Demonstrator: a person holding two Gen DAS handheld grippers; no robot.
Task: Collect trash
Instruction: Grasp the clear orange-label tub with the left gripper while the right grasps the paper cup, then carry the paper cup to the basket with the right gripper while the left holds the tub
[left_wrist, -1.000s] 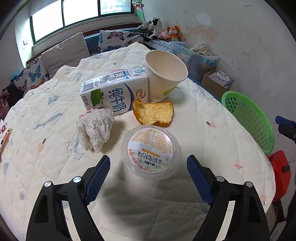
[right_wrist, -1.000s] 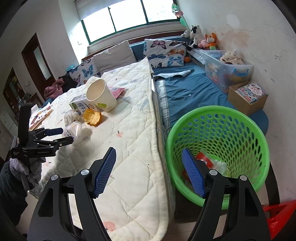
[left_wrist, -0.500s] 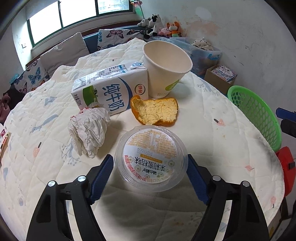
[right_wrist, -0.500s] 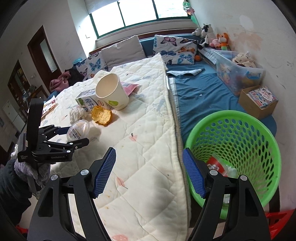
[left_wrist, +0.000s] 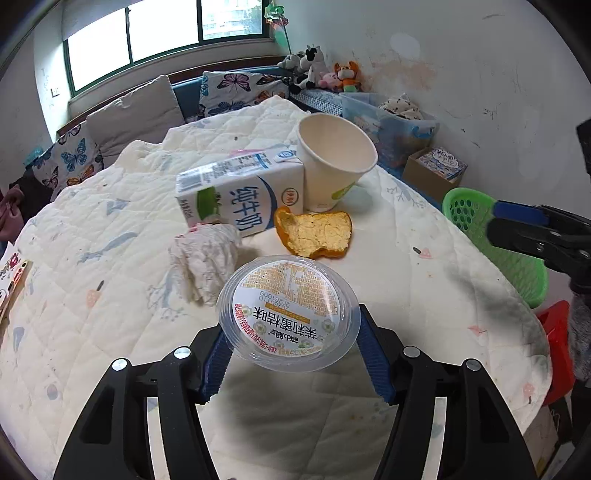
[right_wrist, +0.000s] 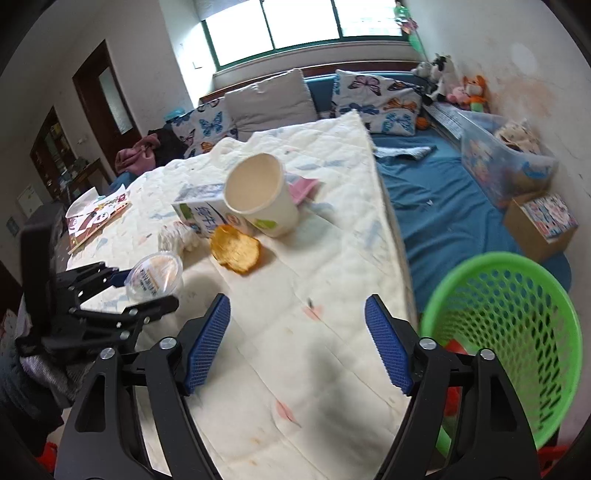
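My left gripper (left_wrist: 290, 350) is shut on a clear plastic fruit cup (left_wrist: 289, 312) with a printed lid and holds it just above the quilted table. Behind it lie a crumpled white paper (left_wrist: 205, 260), an orange peel (left_wrist: 316, 234), a milk carton (left_wrist: 240, 192) and a paper cup (left_wrist: 334, 160). My right gripper (right_wrist: 297, 341) is open and empty over the table's near part, with the green basket (right_wrist: 509, 332) to its right. The right wrist view also shows the left gripper (right_wrist: 122, 291) with the fruit cup (right_wrist: 155, 275), the peel (right_wrist: 236, 249) and the paper cup (right_wrist: 260, 194).
The green basket (left_wrist: 491, 240) stands off the table's right edge, with red trash in its bottom. A blue mattress (right_wrist: 443, 206), a clear storage box (right_wrist: 506, 155) and a cardboard box (right_wrist: 541, 225) lie beyond. Picture books (right_wrist: 96, 218) lie at the table's left.
My left gripper has moved forward around the fruit cup, shut on it and lifted it slightly. My right gripper has swung left from the basket towards the table.
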